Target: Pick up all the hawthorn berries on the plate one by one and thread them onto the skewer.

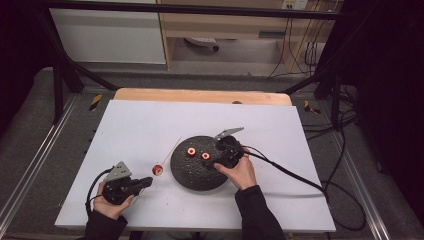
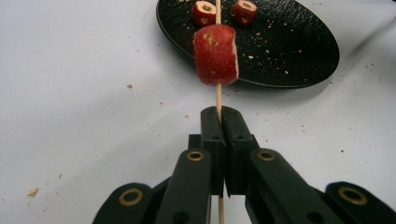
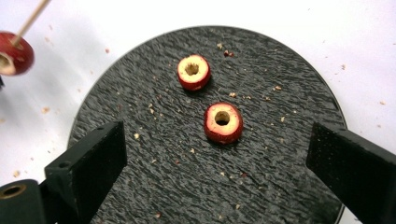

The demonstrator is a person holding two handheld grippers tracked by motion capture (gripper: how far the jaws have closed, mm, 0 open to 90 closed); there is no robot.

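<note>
- The left hand-held gripper (image 1: 146, 182) sits at the near left of the white counter (image 1: 150, 125), held in the person's left hand (image 1: 111, 202), pointing right towards the plate.
- In the left gripper view its jaws are pressed together, clamped on a thin wooden skewer (image 2: 217, 100) that runs straight out between them.
- One red fruit piece (image 2: 216, 55) with pale holes in its cut face is threaded on the skewer, beyond the jaw tips and clear of them; in the high view it hangs just left of the plate's rim, over the counter.
- The skewer's free end reaches on past that piece, slanting up and to the right over the counter's middle.
- The round black plate (image 1: 187, 175) lies near the centre of the counter, slightly right, speckled with crumbs.
- Two cored red fruit rings lie flat on the plate, near each other but not touching: the farther ring (image 3: 193, 72) and the nearer ring (image 3: 223, 122), each showing a pale cut face with a hole through it.
- The right hand-held gripper (image 1: 216, 161) is over the right side of the plate, held in the right hand (image 1: 240, 172).
- In the right gripper view its jaws stand wide apart with nothing between the pads, the nearer ring lying ahead of them, between the two jaw lines.
- Small crumbs are scattered on the counter around the plate.
</note>
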